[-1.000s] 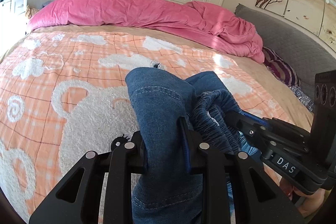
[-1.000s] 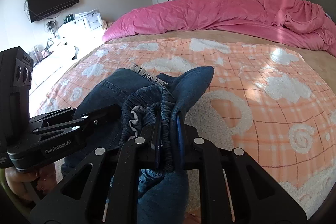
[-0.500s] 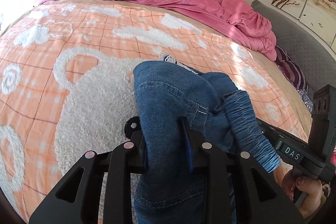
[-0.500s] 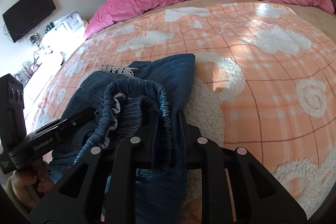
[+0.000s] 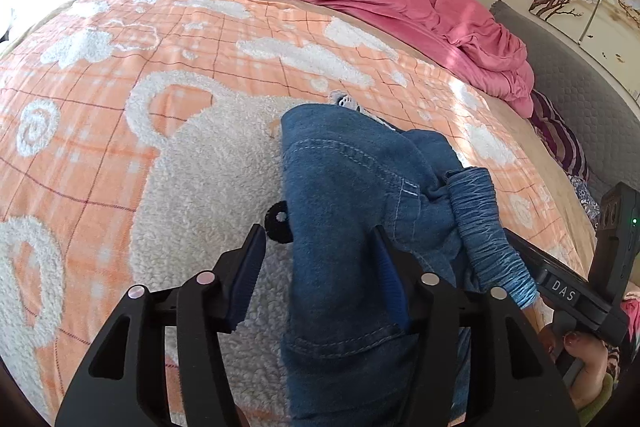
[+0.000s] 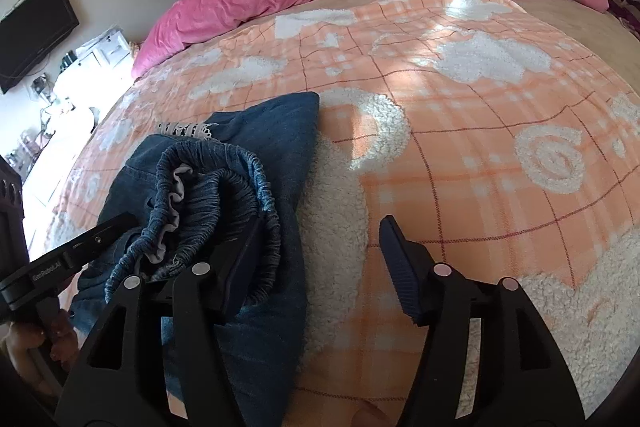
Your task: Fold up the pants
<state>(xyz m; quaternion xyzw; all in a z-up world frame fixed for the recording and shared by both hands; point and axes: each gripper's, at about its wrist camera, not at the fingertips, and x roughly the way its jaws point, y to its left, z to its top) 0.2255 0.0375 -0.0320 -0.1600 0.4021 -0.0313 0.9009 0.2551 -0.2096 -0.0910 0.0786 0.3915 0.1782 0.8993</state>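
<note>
Both grippers have just let go: the left gripper (image 5: 320, 255) and right gripper (image 6: 320, 247) now stand with fingers spread wide, holding nothing. The pants (image 5: 352, 195) lie bunched on the bed (image 6: 480, 147) near its front edge, released, so the fold looks set down.
</note>
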